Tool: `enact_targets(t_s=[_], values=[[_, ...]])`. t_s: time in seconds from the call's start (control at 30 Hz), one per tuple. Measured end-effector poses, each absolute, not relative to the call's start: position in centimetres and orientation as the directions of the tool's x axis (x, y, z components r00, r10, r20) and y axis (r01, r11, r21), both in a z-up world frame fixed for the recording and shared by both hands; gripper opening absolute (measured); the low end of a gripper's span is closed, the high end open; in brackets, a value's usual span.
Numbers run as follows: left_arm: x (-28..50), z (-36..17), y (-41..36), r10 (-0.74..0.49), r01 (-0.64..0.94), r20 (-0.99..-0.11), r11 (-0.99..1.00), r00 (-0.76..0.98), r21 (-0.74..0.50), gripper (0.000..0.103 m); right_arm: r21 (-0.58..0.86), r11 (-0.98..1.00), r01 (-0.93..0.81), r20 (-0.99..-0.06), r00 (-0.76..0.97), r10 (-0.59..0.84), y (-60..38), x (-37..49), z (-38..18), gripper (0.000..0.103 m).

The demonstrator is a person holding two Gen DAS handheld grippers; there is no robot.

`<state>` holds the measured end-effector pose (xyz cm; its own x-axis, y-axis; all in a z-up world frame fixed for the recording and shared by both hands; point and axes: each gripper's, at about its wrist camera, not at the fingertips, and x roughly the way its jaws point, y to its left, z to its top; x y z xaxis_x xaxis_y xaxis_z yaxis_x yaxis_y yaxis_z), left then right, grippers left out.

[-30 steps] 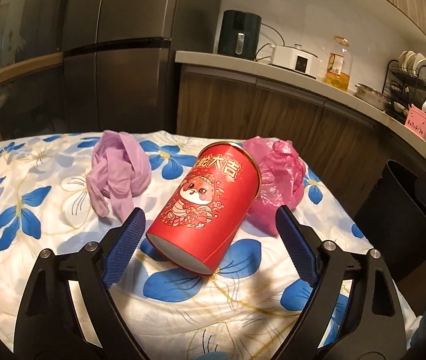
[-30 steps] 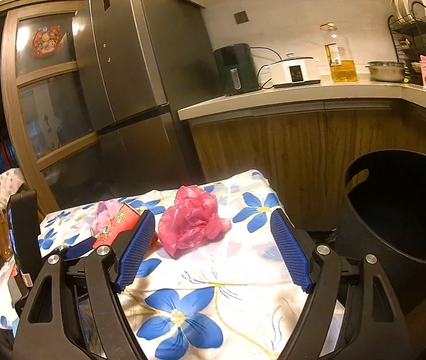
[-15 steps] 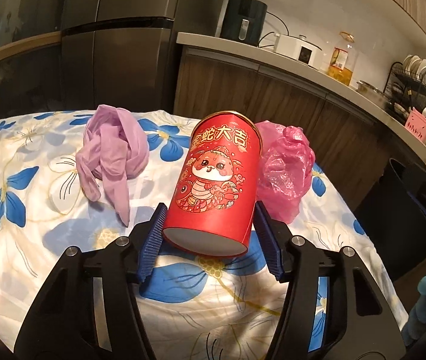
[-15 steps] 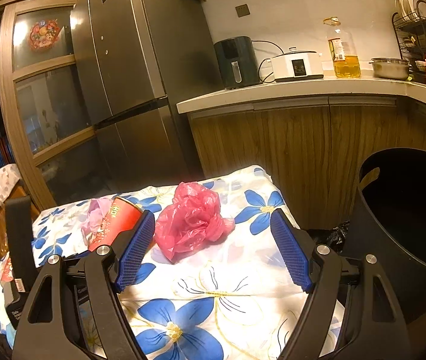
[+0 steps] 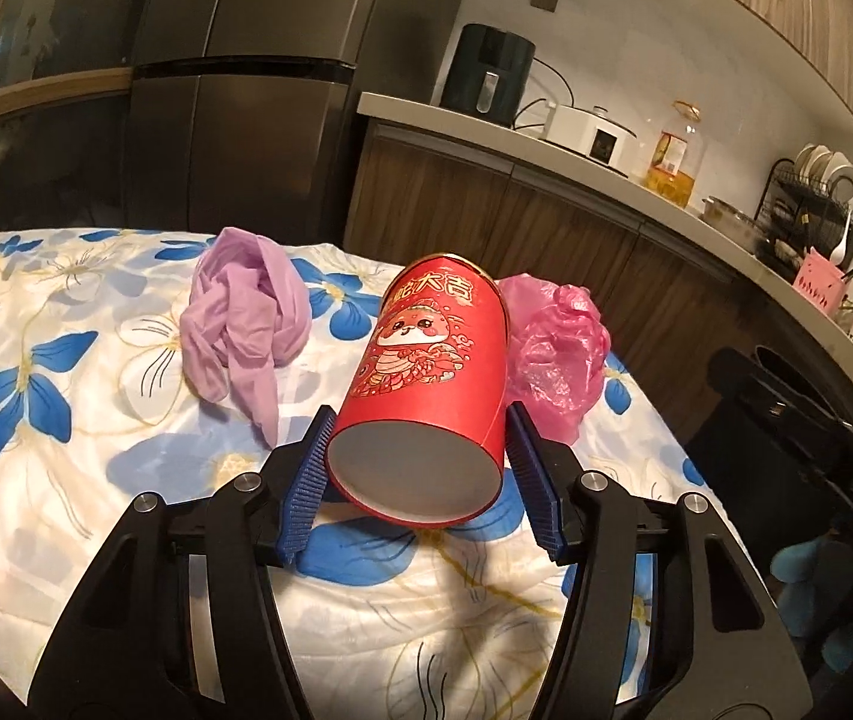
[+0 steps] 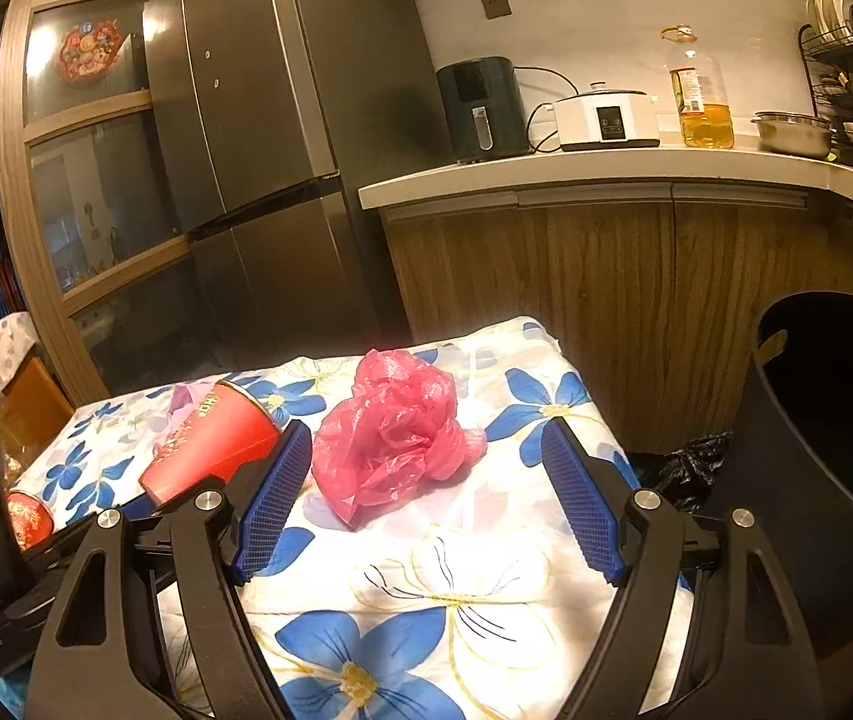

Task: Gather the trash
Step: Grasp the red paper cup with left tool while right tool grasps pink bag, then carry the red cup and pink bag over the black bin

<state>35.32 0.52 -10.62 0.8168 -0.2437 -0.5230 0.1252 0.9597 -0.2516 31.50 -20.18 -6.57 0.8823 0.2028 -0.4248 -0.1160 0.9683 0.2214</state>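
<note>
My left gripper (image 5: 420, 480) is shut on a red paper tube with a cartoon snake (image 5: 426, 372) and holds it tilted, its near end lifted off the flowered tablecloth (image 5: 36, 372). The tube also shows in the right wrist view (image 6: 210, 450). A crumpled pink plastic bag (image 5: 552, 354) lies just right of the tube. A lilac cloth (image 5: 246, 318) lies to its left. My right gripper (image 6: 426, 510) is open and empty, with the pink bag (image 6: 390, 432) just beyond its fingertips.
A black trash bin (image 6: 828, 420) stands on the floor right of the table and also shows in the left wrist view (image 5: 798, 438). A second red can (image 6: 27, 516) sits at the table's left. A fridge (image 6: 282, 168) and a wooden counter (image 6: 606, 180) stand behind.
My left gripper closed on the red tube and raised its near end off the cloth. My right gripper moved slightly closer to the pink bag, still open.
</note>
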Motion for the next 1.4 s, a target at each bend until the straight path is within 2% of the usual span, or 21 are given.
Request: enact_targets(t_s=[0.37, 0.73, 0.8, 0.9, 0.97, 1.07, 1.4], values=[[34.1, -10.5, 1.9, -0.241, 0.103, -0.5, 0.952, 0.832, -0.289, 0.055, 0.2, 0.971, -0.129, -0.458, 0.864, 0.209, -18.7, 33.6, -7.4, 0.076], [30.2, -8.2, 3.5, -0.202, 0.072, -0.424, 0.95, 0.883, -0.302, 0.055, 0.191, 0.974, -0.122, -0.508, 0.837, 0.204, -16.8, 37.7, -8.5, 0.07], [29.7, -7.9, 3.7, -0.199, 0.07, -0.414, 0.95, 0.888, -0.305, 0.055, 0.188, 0.975, -0.12, -0.536, 0.819, 0.205, -16.5, 38.5, -9.0, 0.065], [28.9, -7.5, 3.8, -0.194, 0.071, -0.401, 0.951, 0.895, -0.301, 0.055, 0.185, 0.975, -0.124, -0.574, 0.792, 0.21, -16.3, 39.3, -9.8, 0.05], [28.6, -7.4, 3.8, -0.195, 0.074, -0.398, 0.951, 0.896, -0.3, 0.055, 0.19, 0.973, -0.128, -0.582, 0.784, 0.217, -16.3, 39.4, -9.9, 0.027], [28.5, -7.4, 3.8, -0.196, 0.074, -0.402, 0.951, 0.895, -0.299, 0.055, 0.182, 0.971, -0.152, -0.588, 0.775, 0.232, -16.1, 39.1, -10.0, 0.005], [27.3, -6.5, 4.0, -0.177, 0.06, -0.39, 0.954, 0.904, -0.293, 0.055, 0.18, 0.965, -0.189, -0.497, 0.829, 0.255, -16.8, 34.4, -6.9, 0.002]])
